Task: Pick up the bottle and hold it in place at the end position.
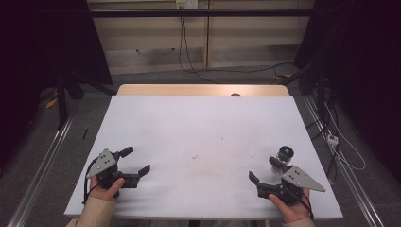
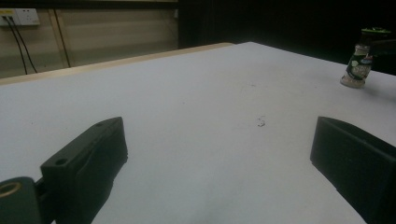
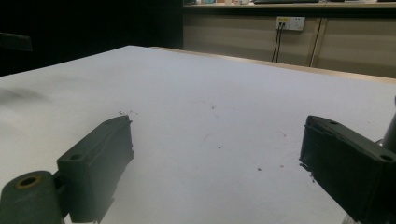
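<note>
While both hands rest low at the near edge of the tabletop [image 1: 198, 127], nothing is yet gripped, so I judge this to be the starting pose before a reach. The left tongs [image 1: 138, 161] sit at the near left corner with their jaws spread wide and nothing between them; the left gripper view shows bare white surface in the gap. The right tongs [image 1: 262, 172] sit at the near right, also spread wide and empty, their own view showing bare surface between the black jaws. A small bottle [image 1: 283, 158] with a dark cap stands upright on the tabletop just beside the right tongs, on their far side and close to the right edge; in the left gripper view it appears far off at the upper right [image 2: 359, 58].

The next move probably calls for the right tongs to turn toward the bottle and straddle it, without tipping it toward the near right edge. Room to that side is tight, as the surface ends just beyond the bottle. Toward the centre and the far edge the white surface lies wide and bare, apart from a few small dark specks [image 1: 195, 155], leaving plenty of space for either hand to swing.
</note>
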### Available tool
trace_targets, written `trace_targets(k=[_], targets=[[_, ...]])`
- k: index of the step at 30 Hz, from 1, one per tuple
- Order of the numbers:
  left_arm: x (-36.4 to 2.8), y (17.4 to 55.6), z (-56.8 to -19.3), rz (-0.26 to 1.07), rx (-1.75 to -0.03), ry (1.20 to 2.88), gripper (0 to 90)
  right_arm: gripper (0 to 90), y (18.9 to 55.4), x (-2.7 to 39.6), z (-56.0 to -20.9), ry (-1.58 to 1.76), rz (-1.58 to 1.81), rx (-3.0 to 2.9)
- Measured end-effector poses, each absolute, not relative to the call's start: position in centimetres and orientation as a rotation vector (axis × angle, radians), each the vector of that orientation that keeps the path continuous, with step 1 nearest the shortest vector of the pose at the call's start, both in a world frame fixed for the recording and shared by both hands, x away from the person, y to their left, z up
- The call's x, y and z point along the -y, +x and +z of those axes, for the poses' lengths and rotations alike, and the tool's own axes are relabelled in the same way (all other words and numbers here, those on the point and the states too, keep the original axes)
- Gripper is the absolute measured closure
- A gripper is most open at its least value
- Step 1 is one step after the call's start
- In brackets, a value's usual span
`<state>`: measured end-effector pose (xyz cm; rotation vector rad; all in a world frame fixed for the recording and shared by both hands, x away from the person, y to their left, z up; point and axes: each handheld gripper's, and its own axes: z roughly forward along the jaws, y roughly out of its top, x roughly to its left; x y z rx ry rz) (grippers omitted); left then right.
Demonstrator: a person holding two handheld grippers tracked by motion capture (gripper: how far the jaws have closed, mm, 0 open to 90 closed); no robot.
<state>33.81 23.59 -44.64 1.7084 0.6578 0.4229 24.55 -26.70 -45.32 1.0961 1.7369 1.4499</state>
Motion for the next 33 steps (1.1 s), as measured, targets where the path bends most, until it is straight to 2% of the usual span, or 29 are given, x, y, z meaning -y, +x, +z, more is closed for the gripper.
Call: trace_targets(k=[22,33], targets=[[-23.2,33.9,-44.8,0.417,-0.642,1.74,3.7,9.7,24.1,27.4,-44.8,1.115,1.444,-1.731],[-23.2,33.8,-44.9,0.414,-0.651,1.737,3.8,9.4,24.8,27.3,-42.5,1.083,1.428,-1.746]])
